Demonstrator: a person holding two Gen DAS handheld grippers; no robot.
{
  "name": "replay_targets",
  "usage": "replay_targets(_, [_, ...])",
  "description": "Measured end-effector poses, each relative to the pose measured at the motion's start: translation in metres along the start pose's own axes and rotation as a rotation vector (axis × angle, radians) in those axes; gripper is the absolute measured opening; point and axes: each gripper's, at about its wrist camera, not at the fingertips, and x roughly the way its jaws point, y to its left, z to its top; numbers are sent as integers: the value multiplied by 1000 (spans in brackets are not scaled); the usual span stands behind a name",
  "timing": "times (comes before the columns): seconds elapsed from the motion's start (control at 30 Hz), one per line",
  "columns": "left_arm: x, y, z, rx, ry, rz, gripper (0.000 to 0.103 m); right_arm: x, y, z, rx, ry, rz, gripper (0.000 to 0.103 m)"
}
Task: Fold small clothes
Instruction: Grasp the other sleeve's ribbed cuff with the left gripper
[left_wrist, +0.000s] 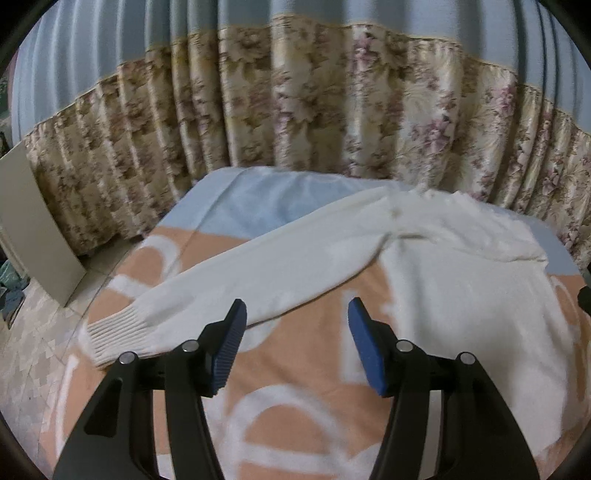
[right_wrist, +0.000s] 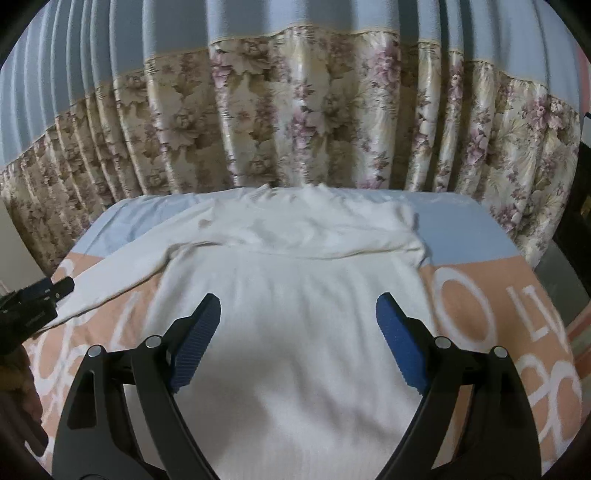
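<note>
A white knit sweater (left_wrist: 443, 266) lies flat on a table under a peach and blue cloth (left_wrist: 295, 369) with white letters. Its left sleeve (left_wrist: 229, 273) stretches out to the left and ends in a ribbed cuff (left_wrist: 114, 334). The other sleeve (right_wrist: 314, 236) is folded across the chest near the collar. My left gripper (left_wrist: 297, 302) hovers open over the cloth just beside that long sleeve, with nothing between its blue pads. Above the sweater's body (right_wrist: 295, 332), my right gripper (right_wrist: 299, 297) stands wide open and empty.
A floral and blue curtain (left_wrist: 295, 110) hangs close behind the table's far edge. A pale board (left_wrist: 33, 229) leans at the left above a tiled floor (left_wrist: 33, 354). Dark furniture (right_wrist: 580, 221) stands at the right. A person's hand (right_wrist: 18, 373) shows at the left edge.
</note>
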Motion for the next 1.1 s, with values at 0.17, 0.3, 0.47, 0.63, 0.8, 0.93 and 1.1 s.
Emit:
replay_targets(0.17, [-1, 47, -20, -16, 20, 33, 58, -4, 42, -13, -21, 17, 48, 87])
replay_targets(0.3, [4, 86, -35, -49, 34, 62, 58, -5, 70, -19, -56, 27, 74, 87])
replay_targets(0.47, [10, 125, -48, -74, 39, 76, 58, -4, 88, -21, -85, 35, 85, 87])
replay_targets(0.63, [15, 159, -53, -127, 37, 138, 58, 0, 91, -21, -86, 44, 74, 87])
replay_targets(0.8, [25, 184, -56, -150, 61, 163, 57, 3, 96, -26, -91, 54, 71, 87])
replay_targets(0.93, [36, 197, -57, -164, 80, 158, 52, 6, 97, -28, -94, 65, 73, 87])
replay_targets(1.1, [54, 207, -58, -217, 122, 135, 45, 9, 99, -30, -99, 74, 75, 87])
